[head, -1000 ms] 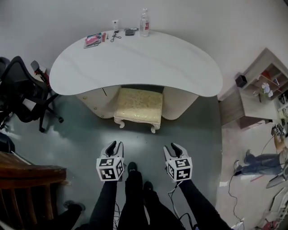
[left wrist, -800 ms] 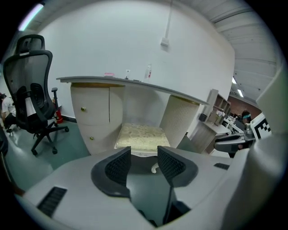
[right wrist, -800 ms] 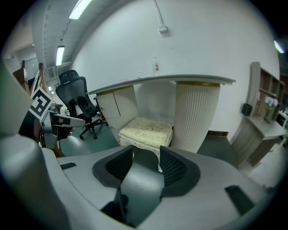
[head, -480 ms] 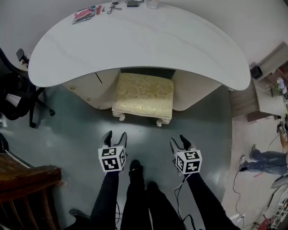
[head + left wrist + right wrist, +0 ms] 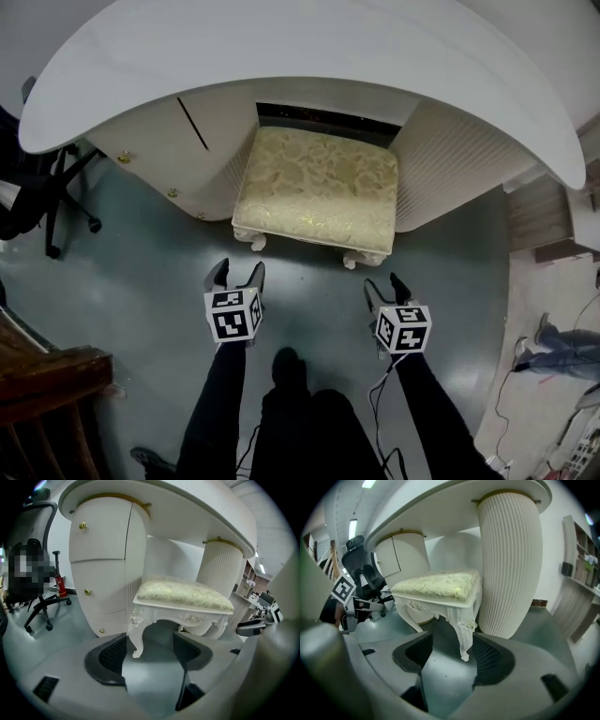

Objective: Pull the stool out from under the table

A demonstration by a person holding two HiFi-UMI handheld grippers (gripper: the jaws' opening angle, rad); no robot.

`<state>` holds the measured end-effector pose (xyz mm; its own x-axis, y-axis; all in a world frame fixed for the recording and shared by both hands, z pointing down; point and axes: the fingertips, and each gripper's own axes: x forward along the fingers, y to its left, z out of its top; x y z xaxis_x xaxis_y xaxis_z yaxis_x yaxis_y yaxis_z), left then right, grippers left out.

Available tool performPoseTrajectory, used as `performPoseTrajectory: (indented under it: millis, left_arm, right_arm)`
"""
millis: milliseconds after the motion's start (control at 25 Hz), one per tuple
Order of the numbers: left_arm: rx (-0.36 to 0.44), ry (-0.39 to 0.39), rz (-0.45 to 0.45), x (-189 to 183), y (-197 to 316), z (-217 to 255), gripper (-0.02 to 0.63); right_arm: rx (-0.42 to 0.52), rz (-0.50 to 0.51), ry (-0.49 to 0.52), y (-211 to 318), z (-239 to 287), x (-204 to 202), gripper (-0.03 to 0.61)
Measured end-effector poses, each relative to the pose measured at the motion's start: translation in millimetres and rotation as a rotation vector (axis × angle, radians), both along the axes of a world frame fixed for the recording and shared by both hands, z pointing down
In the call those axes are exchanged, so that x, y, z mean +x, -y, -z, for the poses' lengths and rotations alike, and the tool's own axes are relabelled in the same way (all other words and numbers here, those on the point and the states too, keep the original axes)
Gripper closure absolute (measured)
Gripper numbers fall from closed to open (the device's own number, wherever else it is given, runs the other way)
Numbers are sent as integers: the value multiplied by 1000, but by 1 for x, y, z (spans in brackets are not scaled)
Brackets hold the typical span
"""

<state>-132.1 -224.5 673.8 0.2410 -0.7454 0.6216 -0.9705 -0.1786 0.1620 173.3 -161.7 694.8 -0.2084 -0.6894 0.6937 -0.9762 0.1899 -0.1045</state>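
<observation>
A white carved stool (image 5: 317, 190) with a cream patterned cushion stands half under the white curved table (image 5: 281, 47). Both grippers hang low over the grey floor, just short of its front legs. My left gripper (image 5: 236, 276) points at the front left leg (image 5: 136, 634), and my right gripper (image 5: 385, 286) points at the front right leg (image 5: 464, 637). Both pairs of jaws stand wide and are opening. In the left gripper view the left gripper (image 5: 150, 651) holds nothing. The right gripper (image 5: 451, 654) is likewise empty in its own view. The stool (image 5: 185, 594) sits between the table's two pedestals.
A black office chair (image 5: 33, 192) stands left of the table. The left pedestal has drawers with gold knobs (image 5: 83, 525); the right one is a ribbed column (image 5: 511, 559). A dark wooden piece (image 5: 52, 370) is at the lower left. Cables and a person's legs (image 5: 562, 345) lie at the right.
The view has closed in on the table and stool. Both grippers have moved forward toward the stool's front legs, and their jaws have spread wider.
</observation>
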Motion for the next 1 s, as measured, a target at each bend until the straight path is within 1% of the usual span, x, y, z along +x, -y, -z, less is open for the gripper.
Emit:
performPoseTrajectory:
  millis: [280, 400, 520, 760, 1000]
  left_arm:
    - [-7, 5, 16, -2, 33, -77, 288]
    - [-2, 1, 21, -2, 47, -103, 288]
    - [9, -6, 39, -9, 62, -122, 288]
    - [33, -2, 32, -14, 83, -145, 288]
    - [77, -1, 4, -6, 102, -146, 290]
  right_arm:
    - [0, -26, 1, 23, -76, 13, 324]
    - [30, -38, -8, 30, -98, 17, 324]
    - [76, -66, 12, 41, -112, 18, 324]
    - [156, -78, 25, 64, -119, 11, 324]
    - [200, -67, 10, 87, -120, 9, 324]
